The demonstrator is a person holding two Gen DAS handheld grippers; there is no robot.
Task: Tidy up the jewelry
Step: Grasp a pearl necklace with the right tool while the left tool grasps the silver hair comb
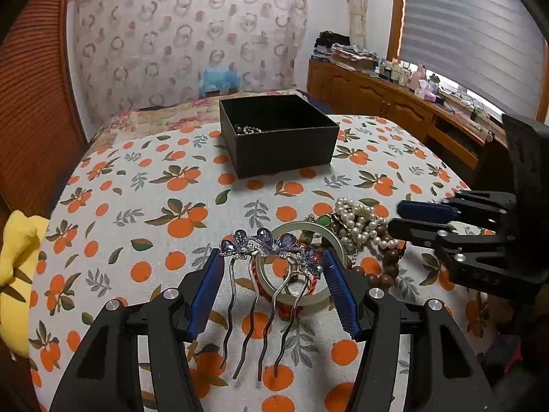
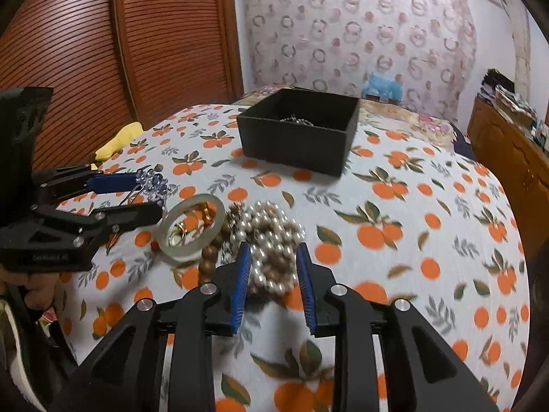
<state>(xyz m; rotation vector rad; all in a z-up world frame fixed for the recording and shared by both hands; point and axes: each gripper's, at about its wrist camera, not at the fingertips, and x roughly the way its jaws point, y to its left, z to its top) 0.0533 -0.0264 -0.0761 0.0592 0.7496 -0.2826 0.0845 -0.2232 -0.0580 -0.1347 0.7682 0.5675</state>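
Observation:
My left gripper (image 1: 272,261) is shut on a silver hair comb (image 1: 264,274) with blue gem flowers, held by its two ends above the cloth; it also shows in the right wrist view (image 2: 154,185). Under it lie a pale jade bangle (image 1: 302,264), a red cord bracelet and a gold ring. My right gripper (image 2: 274,257) is open around a heap of white pearls (image 2: 271,237) and brown wooden beads (image 2: 209,257), low over the cloth. A black open box (image 1: 281,140) stands farther back with a silver bead chain (image 1: 247,129) inside.
The surface is covered by an orange-print cloth (image 1: 154,206). A yellow cloth (image 1: 17,267) lies at its left edge. A louvred wooden door (image 2: 103,51) is at the left, a wooden cabinet (image 1: 394,103) with clutter at the right.

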